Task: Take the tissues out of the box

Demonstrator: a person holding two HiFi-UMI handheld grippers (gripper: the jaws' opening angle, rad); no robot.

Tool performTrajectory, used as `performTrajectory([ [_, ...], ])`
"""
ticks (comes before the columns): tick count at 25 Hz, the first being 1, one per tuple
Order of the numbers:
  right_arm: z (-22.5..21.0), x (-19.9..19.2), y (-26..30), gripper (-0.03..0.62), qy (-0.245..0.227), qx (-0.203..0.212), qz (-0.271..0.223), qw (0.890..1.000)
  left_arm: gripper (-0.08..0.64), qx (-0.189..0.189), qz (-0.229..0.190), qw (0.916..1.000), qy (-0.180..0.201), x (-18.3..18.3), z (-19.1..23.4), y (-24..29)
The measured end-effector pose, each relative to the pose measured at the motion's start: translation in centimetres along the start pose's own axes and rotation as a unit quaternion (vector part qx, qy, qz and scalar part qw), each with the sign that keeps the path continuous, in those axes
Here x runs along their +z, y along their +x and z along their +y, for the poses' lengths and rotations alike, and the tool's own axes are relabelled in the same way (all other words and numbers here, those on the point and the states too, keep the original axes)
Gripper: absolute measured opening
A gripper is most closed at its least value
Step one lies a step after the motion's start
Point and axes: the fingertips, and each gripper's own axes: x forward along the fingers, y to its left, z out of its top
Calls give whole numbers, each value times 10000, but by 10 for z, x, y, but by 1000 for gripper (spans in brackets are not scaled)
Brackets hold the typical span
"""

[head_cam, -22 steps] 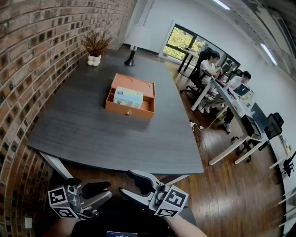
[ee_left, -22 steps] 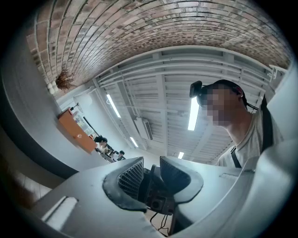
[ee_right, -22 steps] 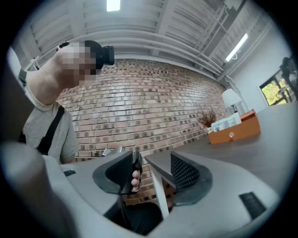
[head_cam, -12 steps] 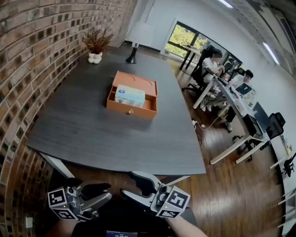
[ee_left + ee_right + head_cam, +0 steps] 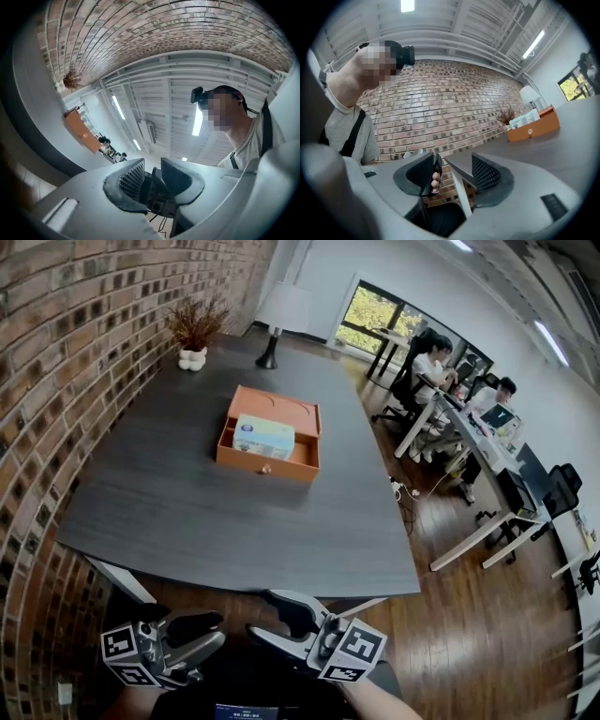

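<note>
Item: tissue pack (image 5: 262,437), pale blue and white, lying flat inside the orange box (image 5: 292,472).
Location: middle of the dark table (image 5: 216,531), at 12 o'clock from both grippers and well apart from them.
Position in box: toward the 9 o'clock side, with bare box floor showing at the 3 o'clock end.
Box: open-topped with low walls and a small knob (image 5: 265,468) on the near wall at 6 o'clock.
Left gripper (image 5: 217,628): low at 7 o'clock of the head view, short of the table edge; jaws pressed together on nothing.
Right gripper (image 5: 261,612): just beside it at 6 o'clock; jaws spread, nothing between them.
Status: not yet begun; pack not yet lifted.
Weight: judged light, well within one gripper's hold.
Stiffness: probably a soft film-wrapped pack rather than a carton, though too small here to be sure; likely to dent under a hard pinch.
Surface: wrapper likely slick, so ribbed pads and a moderate squeeze.
Hold: from above, with one pad dropped into the free gap at 3 o'clock, or across the short width at mid-length.
Risk: light box may slide or lift with the pack; spare gripper of use on the near wall.
</note>
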Motion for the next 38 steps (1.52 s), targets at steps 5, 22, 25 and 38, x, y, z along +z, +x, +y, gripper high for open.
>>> performTrajectory([
  [5,-1,0,0,255,53,-20,-22,10000,97,67,19,10000,-38,-2,4,-1],
  [22,-10,4,-2,255,205,-99,-108,9997,97,553,261,9970,475,-1,30,-1],
  [25,-10,4,-3,255,258,-118,-119,9995,97,612,457,9938,811,6,30,5],
  [38,-16,15,-7,255,287,-226,-299,9989,97,487,997,9807,1611,29,27,44],
])
